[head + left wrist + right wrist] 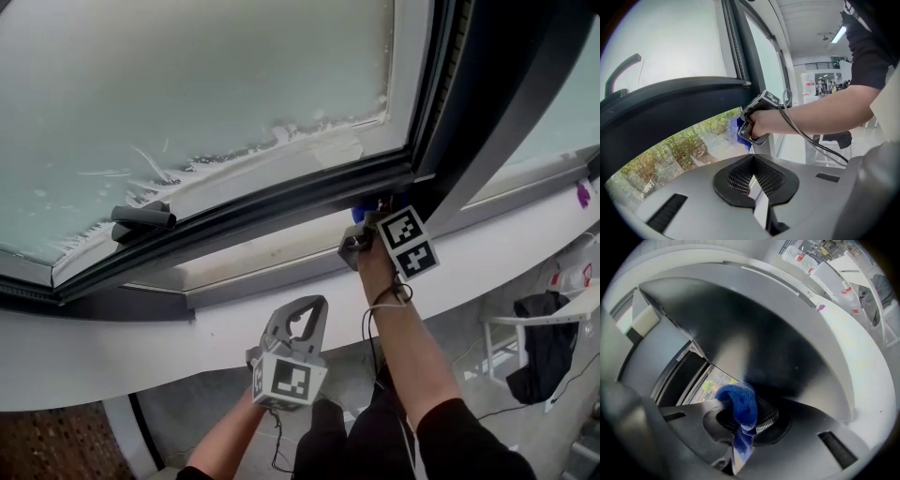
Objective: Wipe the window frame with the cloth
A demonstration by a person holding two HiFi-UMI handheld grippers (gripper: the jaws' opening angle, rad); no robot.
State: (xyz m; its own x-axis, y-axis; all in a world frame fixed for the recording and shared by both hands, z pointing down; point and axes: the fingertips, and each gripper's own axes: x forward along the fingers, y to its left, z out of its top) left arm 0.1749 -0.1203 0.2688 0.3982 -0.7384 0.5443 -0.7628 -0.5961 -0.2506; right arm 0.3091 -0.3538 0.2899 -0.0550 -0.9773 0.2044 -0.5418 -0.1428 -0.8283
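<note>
At the lower corner of the window frame [281, 202], the right tool [746, 422] pinches the blue cloth [739, 405] by a thin fold that rubbing could tug free, while the left tool [753, 185] hangs closed, empty.

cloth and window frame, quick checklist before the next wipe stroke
1. Cloth gripped: ok, the right gripper has its jaws shut on it, with a tail hanging loose.
2. Cloth touching the window frame: cannot tell, it is right at the dark edge but contact is not visible.
3. Left gripper out of the way: ok, shut, empty and held low below the sill.
4. Window handle clear of the right gripper: ok, it sits well to the left along the frame.
</note>
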